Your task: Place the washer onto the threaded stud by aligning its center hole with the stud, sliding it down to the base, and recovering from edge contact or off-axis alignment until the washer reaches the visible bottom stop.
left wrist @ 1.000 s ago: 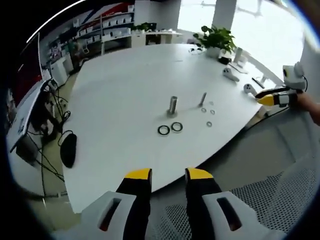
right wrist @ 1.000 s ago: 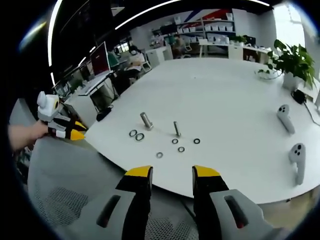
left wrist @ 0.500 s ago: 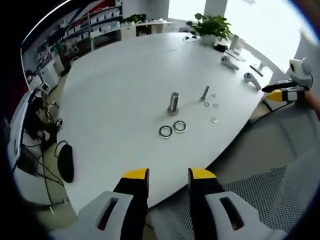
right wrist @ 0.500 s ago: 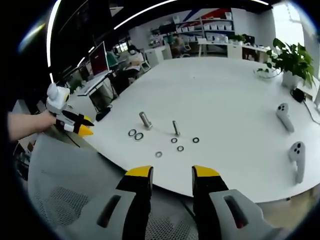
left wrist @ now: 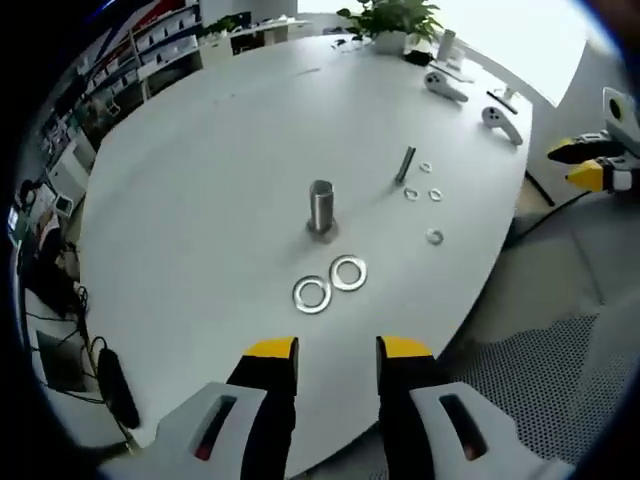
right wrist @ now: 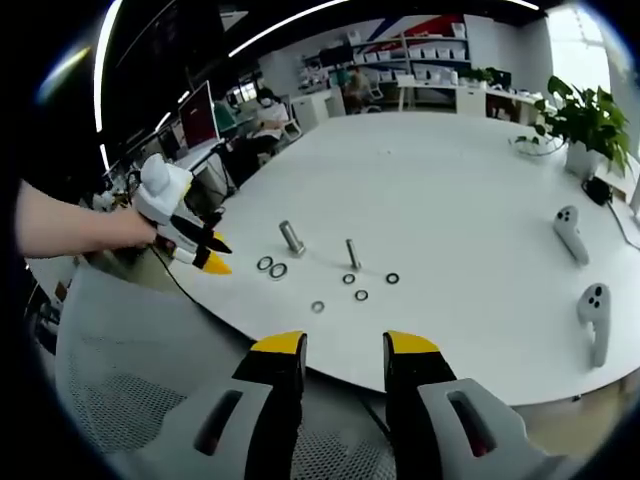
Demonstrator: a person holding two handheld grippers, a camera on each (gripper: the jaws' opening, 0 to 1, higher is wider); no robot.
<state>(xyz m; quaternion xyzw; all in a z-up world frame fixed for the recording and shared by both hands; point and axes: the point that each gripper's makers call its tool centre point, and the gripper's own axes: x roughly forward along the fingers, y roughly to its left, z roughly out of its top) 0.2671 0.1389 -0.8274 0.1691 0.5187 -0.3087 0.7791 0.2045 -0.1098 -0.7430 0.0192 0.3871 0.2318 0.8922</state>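
Note:
A short steel threaded stud [left wrist: 321, 208] stands upright on the white table [left wrist: 200, 180]. Two large flat washers [left wrist: 311, 294] [left wrist: 348, 273] lie side by side just in front of it. My left gripper [left wrist: 337, 350] hangs open over the table edge, a little short of the washers, with nothing between its jaws. In the right gripper view the stud [right wrist: 292, 238] and both washers [right wrist: 272, 267] lie at mid-table, and the left gripper [right wrist: 218, 255], held by a hand, points at them from the left. My right gripper [right wrist: 343, 345] stays open and empty off the table's near edge.
A thin bolt [left wrist: 404, 165] lies beyond the stud with several small washers [left wrist: 433, 237] around it. Two white controllers [right wrist: 568, 232] [right wrist: 595, 325] and a potted plant [right wrist: 585, 120] sit at the far right. The right gripper [left wrist: 572, 162] shows beyond the table's edge. A mesh chair [right wrist: 130, 400] is below.
My left gripper has moved forward and down over the table edge, so the stud and the two large washers are much closer. The right gripper has held still.

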